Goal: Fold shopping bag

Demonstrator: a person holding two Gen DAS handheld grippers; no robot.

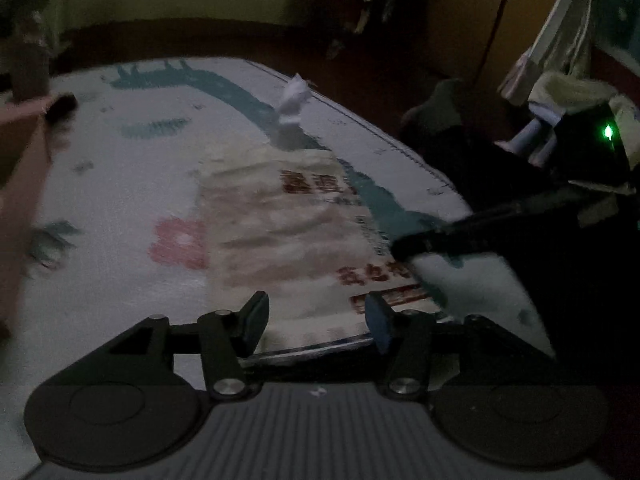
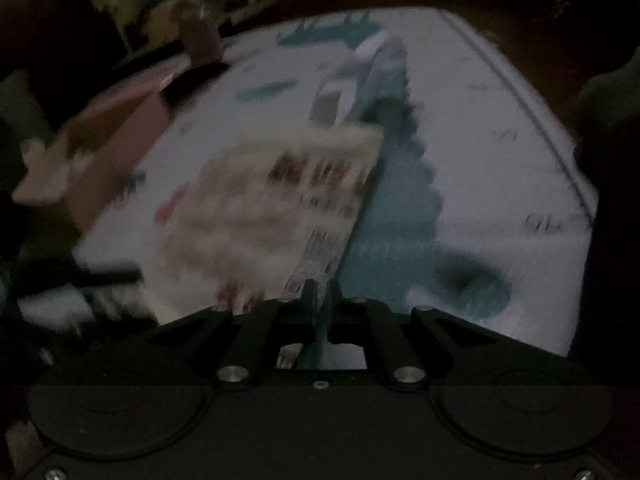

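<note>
1. While dim and blurred, shows enough: shopping bag [image 1: 288,240] lying flat on the patterned mat [image 1: 120,184], cream with red print, long axis running away from both cameras toward the far mat edge.
2. Near short edge of the bag sitting directly ahead of the left gripper [image 1: 318,320], between its released fingers; pads apart, not pressing on the bag, nothing clamped.
3. Right gripper [image 2: 318,300] clenched fully, fingers meeting over the bag's right long edge; appears to pinch that edge, though blur prevents certainty, so grip on the bag judged likely, not confirmed.
4. Seen from the left wrist view, right gripper reaching in from the right side, dark fingers low at the bag's right edge, angled downward.
5. Left gripper tilted down toward the mat, hovering just over the near edge, nearer to that edge than the right.
6. Judgement: coming fold turns on carrying the right long edge across the bag's long axis toward the left side; left fingers placed to steady or catch the near edge.
7. White crumpled piece [image 1: 294,100] beyond the far end, probably a handle; cannot tell.
</note>
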